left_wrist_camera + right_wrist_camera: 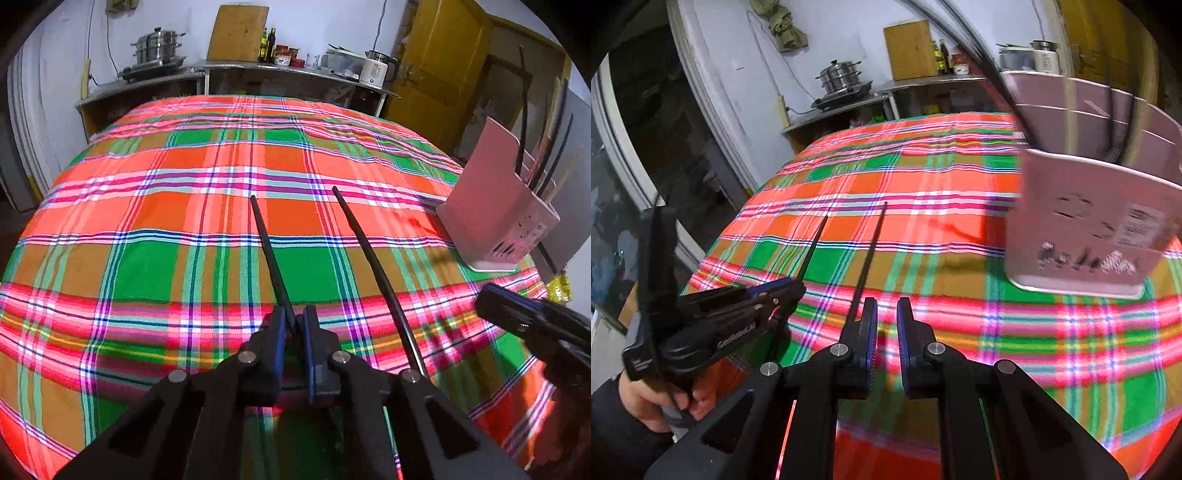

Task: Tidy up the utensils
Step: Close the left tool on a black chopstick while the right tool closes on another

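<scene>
Two black chopsticks lie close to the cameras on the plaid tablecloth (155,206). The left gripper (294,325) has its blue pads pressed together on the near end of the left chopstick (271,258), whose tip points away across the cloth. The right chopstick (373,273) lies free just beside it, the two fanning apart toward their far ends. The right gripper (887,325) holds nothing; its pads stand a narrow gap apart above the cloth, with that free chopstick passing just to their left. Farther off, to the right, stands the pink utensil holder (491,206), already bearing several dark sticks. To do this step well, the left hand would probably need a firm pinch near the end, a clean lift, then a tip-down swing over the holder's open top, clear of the sticks inside.
</scene>
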`<state>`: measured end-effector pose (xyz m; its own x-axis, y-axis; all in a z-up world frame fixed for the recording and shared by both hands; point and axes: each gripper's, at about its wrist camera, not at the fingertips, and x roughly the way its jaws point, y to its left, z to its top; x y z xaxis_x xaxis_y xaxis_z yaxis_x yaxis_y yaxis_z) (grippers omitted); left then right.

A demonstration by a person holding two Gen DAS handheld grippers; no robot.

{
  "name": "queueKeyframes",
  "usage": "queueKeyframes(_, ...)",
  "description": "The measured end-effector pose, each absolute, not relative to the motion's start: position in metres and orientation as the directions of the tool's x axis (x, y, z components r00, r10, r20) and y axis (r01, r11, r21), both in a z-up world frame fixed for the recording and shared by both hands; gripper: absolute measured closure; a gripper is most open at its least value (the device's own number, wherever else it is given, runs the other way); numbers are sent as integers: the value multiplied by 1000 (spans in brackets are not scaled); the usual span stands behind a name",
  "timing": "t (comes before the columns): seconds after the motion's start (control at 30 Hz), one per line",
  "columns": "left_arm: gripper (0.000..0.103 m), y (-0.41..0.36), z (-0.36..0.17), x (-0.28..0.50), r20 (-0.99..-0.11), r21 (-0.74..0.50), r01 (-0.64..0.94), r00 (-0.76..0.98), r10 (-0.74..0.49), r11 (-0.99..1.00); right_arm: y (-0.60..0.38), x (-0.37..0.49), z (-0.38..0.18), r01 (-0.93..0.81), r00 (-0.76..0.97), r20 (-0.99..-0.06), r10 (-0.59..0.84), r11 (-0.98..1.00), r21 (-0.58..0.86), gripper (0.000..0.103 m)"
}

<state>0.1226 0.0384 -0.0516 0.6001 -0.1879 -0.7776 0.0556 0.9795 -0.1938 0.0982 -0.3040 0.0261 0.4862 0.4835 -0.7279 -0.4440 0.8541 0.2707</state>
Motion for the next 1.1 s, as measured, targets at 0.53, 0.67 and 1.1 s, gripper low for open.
queueKeyframes(0.53, 90, 64, -54, 162, -778, -224, 68, 588, -221, 972, -243, 160, 1, -459, 444, -777, 446, 858, 230, 92)
queueKeyframes(0.67, 90, 71, -53, 168, -780, -241, 49, 584, -224, 969, -238, 171, -6, -453, 430, -791, 436, 862, 229, 92)
queueKeyframes(1.1, 88, 71, -53, 194, -798, -246, -14, 571, -194, 969, -214, 192, -8, -457, 434, -813, 388, 873, 172, 92)
